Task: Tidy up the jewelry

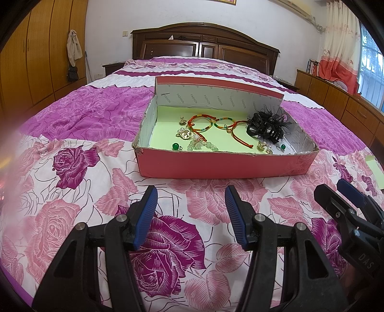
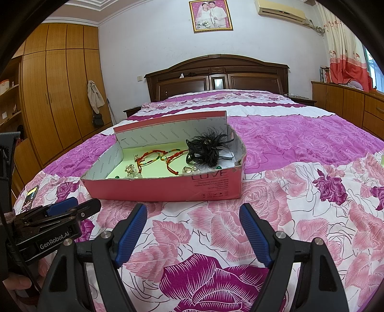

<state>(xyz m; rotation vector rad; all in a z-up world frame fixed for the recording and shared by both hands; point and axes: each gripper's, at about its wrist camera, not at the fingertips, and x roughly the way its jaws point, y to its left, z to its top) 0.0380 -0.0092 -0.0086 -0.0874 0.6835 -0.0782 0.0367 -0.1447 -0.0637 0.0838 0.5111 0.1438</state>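
1. Spreading across both views, the bed (image 1: 79,112) carries a pink box (image 1: 216,165) of jewelry (image 1: 204,124).
2. Left claw (image 1: 190,216) and right claw (image 2: 193,231) gape wide, empty, above the bedspread.
3. Only the right view shows a wedding portrait (image 2: 210,15) and a phone (image 2: 30,198).

Shallow pink cardboard box (image 1: 225,165), open, its lid flap upright along the far side, lined with pale green paper, resting flat on the bed. Inside: two red-orange-green woven cord bracelets (image 1: 213,123) side by side at centre, loops touching; a black plastic claw hair clip with black feathers (image 1: 266,127) at the right end; gold-and-pearl earrings (image 1: 183,133) to the left; a pale green bead bracelet (image 1: 204,145) along the near wall; a dark green round bead (image 1: 176,146) just beside it.
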